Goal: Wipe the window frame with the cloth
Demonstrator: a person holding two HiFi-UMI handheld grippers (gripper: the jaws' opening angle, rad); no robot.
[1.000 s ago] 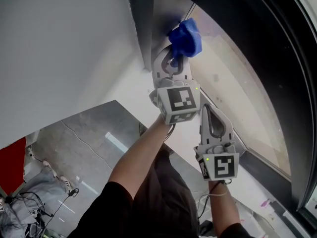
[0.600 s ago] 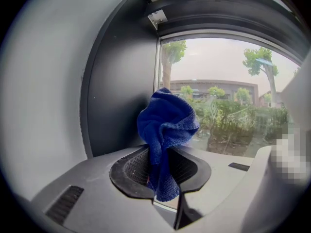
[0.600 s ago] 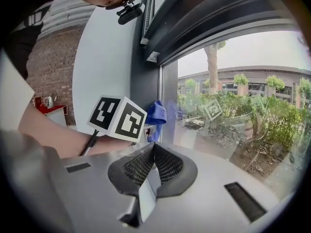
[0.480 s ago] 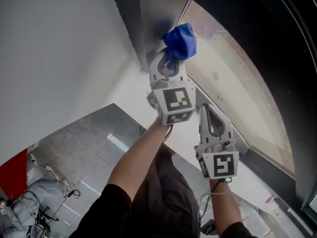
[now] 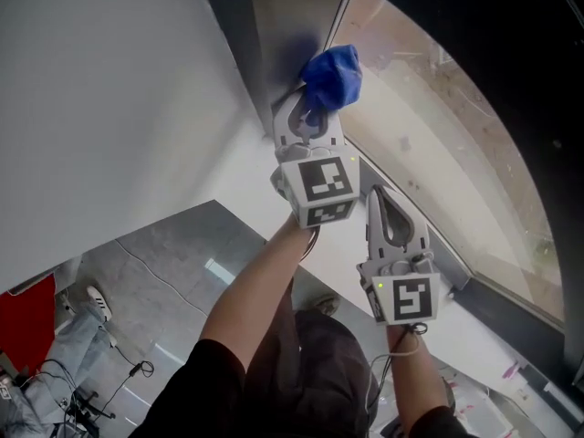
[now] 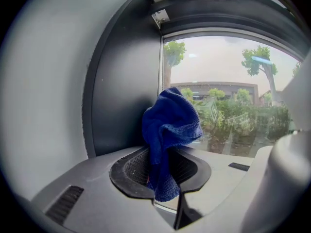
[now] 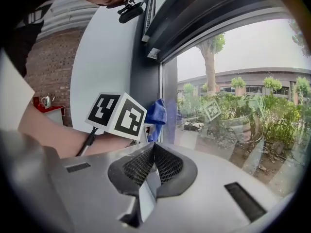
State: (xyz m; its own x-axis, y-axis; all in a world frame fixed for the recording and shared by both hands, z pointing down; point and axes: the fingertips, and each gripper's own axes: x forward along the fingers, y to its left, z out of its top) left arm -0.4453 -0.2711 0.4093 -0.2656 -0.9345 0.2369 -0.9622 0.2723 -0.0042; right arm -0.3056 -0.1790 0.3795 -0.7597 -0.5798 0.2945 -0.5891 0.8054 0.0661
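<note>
Interior, likely an office or lab building: large window pane [image 6: 233,106] in a dark metal window frame [image 6: 126,91], plain white wall [image 5: 109,89], polished grey floor [image 5: 169,249] with loose cables [image 5: 137,370]; trees [image 6: 257,62] and a low building [image 6: 218,89] outside.

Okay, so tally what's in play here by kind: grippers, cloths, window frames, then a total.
Grippers: 2, the left gripper and the right gripper
Cloths: 1, the blue cloth, pinched in the left gripper's jaws
Window frames: 1, the dark window frame
Total: 4
</note>
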